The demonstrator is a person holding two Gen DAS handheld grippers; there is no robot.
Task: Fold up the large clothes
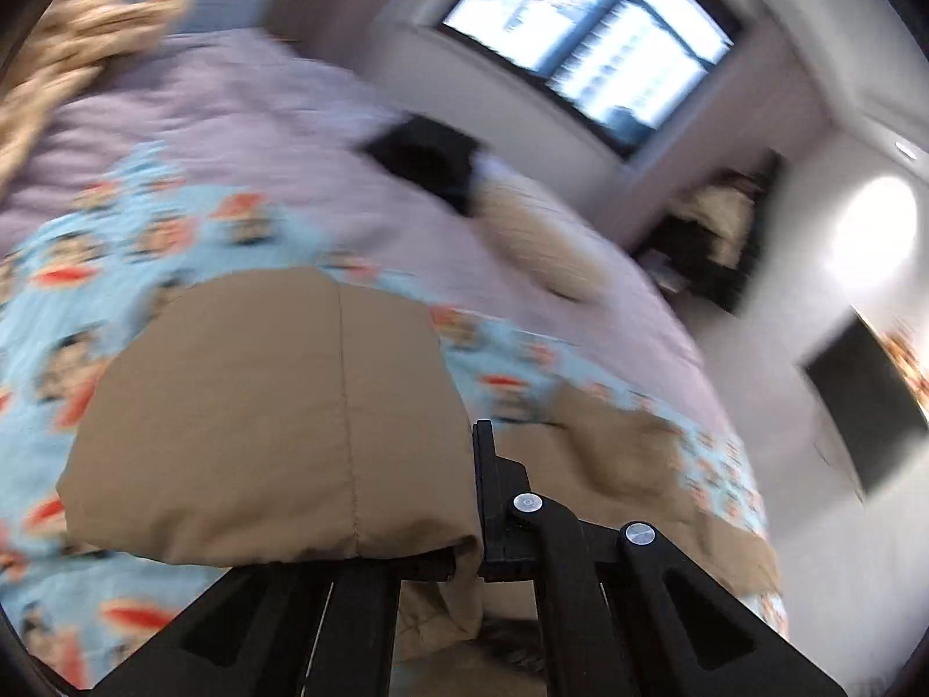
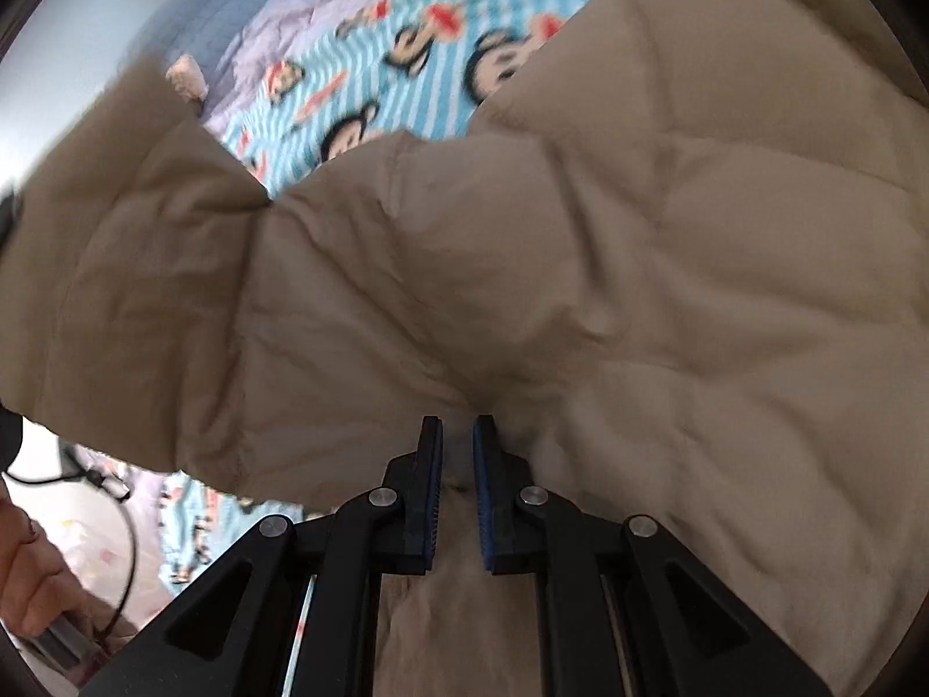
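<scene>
A large tan quilted jacket [image 2: 522, 244] lies on a blue cartoon-print blanket [image 2: 371, 58] on the bed. My right gripper [image 2: 457, 430] is shut on a pinched fold of the jacket, with fabric between its fingers. In the left wrist view, my left gripper [image 1: 464, 523] is shut on a folded part of the tan jacket [image 1: 261, 406], which drapes over and hides the left finger; only the right finger [image 1: 485, 464] shows. The rest of the jacket [image 1: 609, 464] lies on the blanket [image 1: 87, 267] beyond.
The bed has a lilac cover [image 1: 232, 116]. A black item [image 1: 429, 157] and a beige garment [image 1: 540, 232] lie on its far side. A window [image 1: 586, 35], a wall and dark furniture [image 1: 865, 401] stand beyond. A hand [image 2: 29, 575] and cable [image 2: 122, 523] show at lower left.
</scene>
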